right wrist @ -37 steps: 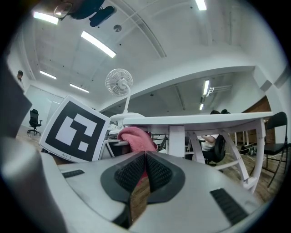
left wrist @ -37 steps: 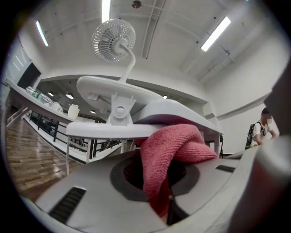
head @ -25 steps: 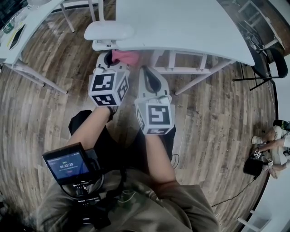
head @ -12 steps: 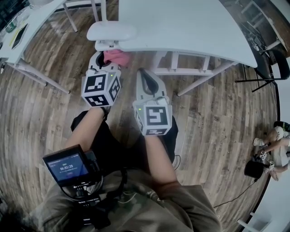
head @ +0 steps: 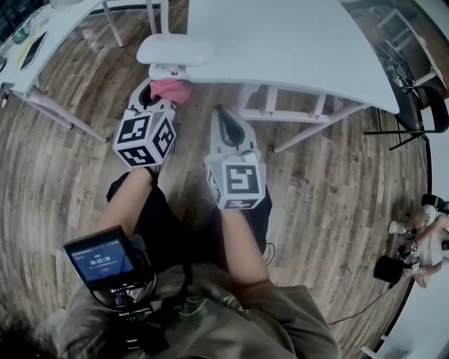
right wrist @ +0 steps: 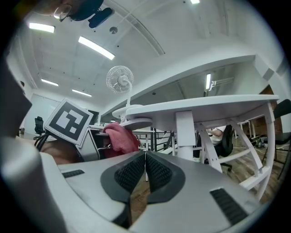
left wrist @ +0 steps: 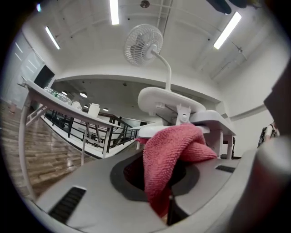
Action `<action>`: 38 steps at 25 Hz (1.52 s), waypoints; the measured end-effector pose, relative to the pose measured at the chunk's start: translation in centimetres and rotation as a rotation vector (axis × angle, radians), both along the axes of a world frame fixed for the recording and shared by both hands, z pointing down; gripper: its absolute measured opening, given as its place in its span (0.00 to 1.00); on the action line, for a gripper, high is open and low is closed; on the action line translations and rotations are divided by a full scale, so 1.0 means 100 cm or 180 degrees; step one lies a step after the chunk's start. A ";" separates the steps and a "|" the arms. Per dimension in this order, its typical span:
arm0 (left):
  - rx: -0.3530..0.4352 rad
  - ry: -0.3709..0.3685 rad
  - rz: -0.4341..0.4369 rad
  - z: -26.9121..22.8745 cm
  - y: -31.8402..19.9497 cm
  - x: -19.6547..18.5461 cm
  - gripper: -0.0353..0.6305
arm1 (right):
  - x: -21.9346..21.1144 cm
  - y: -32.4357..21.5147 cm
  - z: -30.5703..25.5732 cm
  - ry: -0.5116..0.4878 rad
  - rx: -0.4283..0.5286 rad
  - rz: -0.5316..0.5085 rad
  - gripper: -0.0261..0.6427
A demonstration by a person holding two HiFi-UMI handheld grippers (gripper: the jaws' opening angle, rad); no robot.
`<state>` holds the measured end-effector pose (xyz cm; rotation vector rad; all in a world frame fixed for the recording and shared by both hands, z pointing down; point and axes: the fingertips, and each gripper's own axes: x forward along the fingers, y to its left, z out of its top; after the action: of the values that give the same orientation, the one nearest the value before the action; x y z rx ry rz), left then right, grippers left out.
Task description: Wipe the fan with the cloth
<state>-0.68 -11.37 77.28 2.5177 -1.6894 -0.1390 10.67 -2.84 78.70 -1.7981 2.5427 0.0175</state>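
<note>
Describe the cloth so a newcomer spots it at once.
Start at the big white table; a white fan base sits at its near-left corner. Just below, the left tongs pinch the cloth: the only pink, fuzzy thing among white and grey.

Bright, even light falls from ceiling strips (left wrist: 113, 11) that glare white. Fisheye bending curves every edge, corners darken, and the left claw (left wrist: 157, 191) blurs close up.
</note>
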 end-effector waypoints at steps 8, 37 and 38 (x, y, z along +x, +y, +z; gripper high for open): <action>-0.0081 0.0090 -0.0145 0.006 -0.001 -0.019 0.16 | -0.005 -0.001 0.001 0.0035 0.0008 -0.0060 0.05; -0.0055 -0.0547 0.0011 -0.104 0.086 -0.007 0.16 | 0.027 0.027 -0.134 -0.0031 -0.0387 0.0564 0.05; -0.0044 -0.0574 0.0039 -0.115 0.094 -0.005 0.16 | 0.028 0.031 -0.146 -0.0021 -0.0384 0.0556 0.05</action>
<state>-1.17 -1.94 65.75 2.5996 -1.7292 0.1037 13.49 0.23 64.05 -2.0546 2.4223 -0.1408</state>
